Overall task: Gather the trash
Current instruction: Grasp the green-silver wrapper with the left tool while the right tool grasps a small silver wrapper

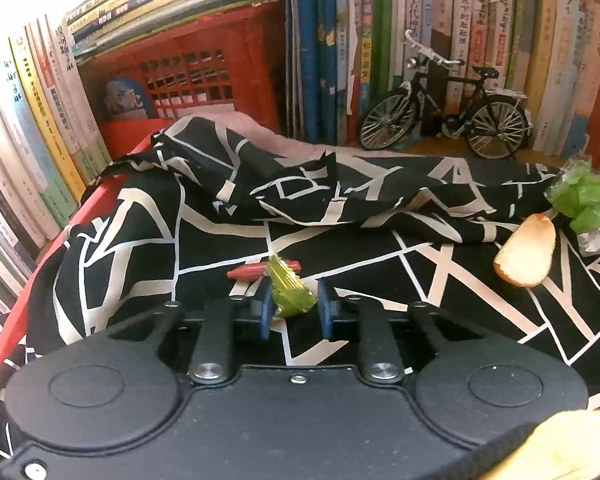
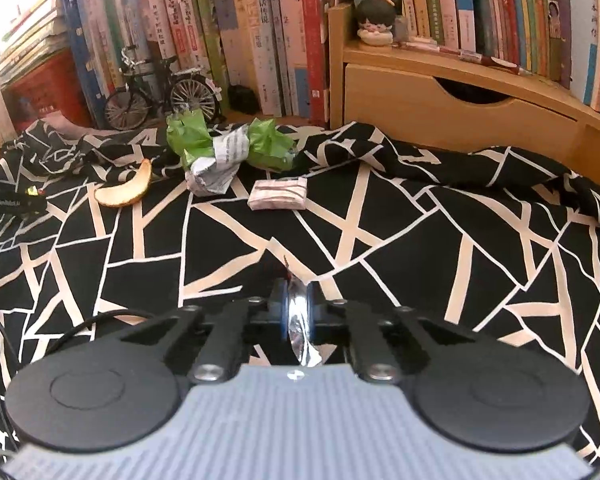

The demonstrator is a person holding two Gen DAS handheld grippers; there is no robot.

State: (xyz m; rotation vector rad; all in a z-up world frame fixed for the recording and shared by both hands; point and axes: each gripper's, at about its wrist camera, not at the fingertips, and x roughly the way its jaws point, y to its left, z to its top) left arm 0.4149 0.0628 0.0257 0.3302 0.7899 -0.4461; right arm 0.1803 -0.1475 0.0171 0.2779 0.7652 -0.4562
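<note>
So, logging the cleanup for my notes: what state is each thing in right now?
Left tool: shut on the yellow-green wrapper.
Right tool: shut on the silver foil wrapper.
Peel piece: loose on the cloth.
Green-and-white crumpled paper: loose.
Striped packet: flat, untouched.

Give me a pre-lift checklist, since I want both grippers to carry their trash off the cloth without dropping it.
1. left gripper pinching the yellow-green wrapper: cannot tell, a gap shows beside the pads.
2. right gripper shut on the silver foil wrapper: ok.
3. Red piece free of the left grip: ok.
4. Patterned cloth clear of both grips: cannot tell.
5. Trash bin in sight: not ok.
</note>
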